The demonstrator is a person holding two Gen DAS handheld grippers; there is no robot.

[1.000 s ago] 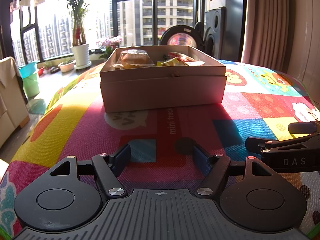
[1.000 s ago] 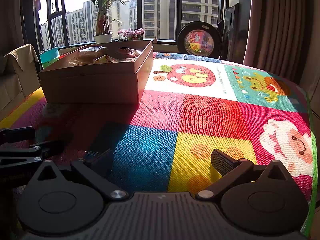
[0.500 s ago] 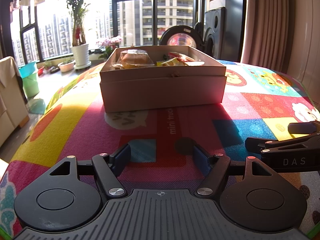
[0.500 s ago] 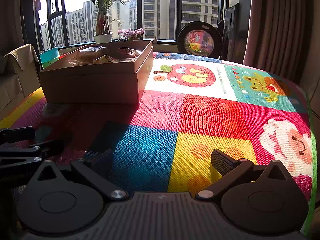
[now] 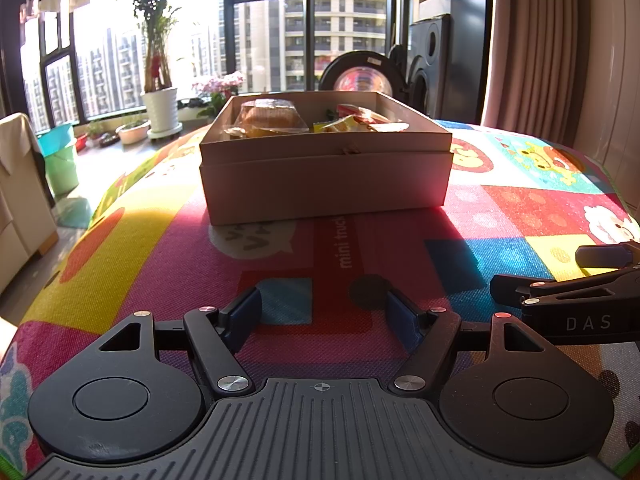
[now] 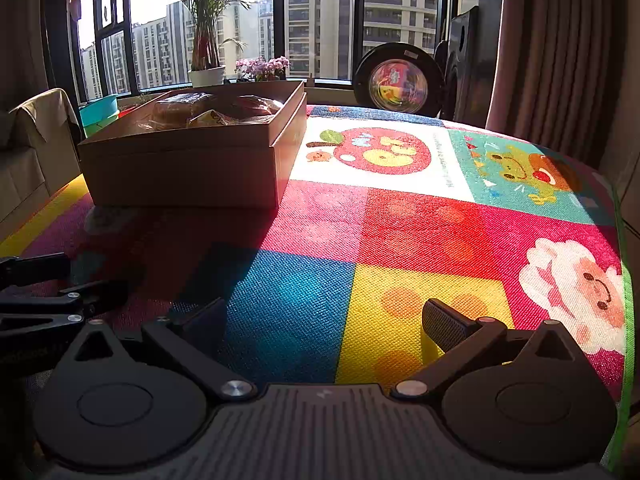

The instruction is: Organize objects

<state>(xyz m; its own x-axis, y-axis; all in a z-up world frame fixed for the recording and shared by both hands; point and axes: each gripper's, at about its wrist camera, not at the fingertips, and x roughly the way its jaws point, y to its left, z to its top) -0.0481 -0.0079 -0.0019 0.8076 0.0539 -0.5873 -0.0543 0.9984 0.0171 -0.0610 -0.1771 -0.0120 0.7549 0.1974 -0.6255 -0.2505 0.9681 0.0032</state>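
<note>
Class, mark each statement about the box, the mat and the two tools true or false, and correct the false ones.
1. The cardboard box is closed with a lid. False: it is open, and wrapped snacks show inside.
2. The left tool is open and holds nothing. True.
3. The right tool grips a snack. False: it is open and empty.
4. The box stands on a colourful play mat. True.
5. A potted plant stands on the mat beside the box. False: it stands by the window.
</note>
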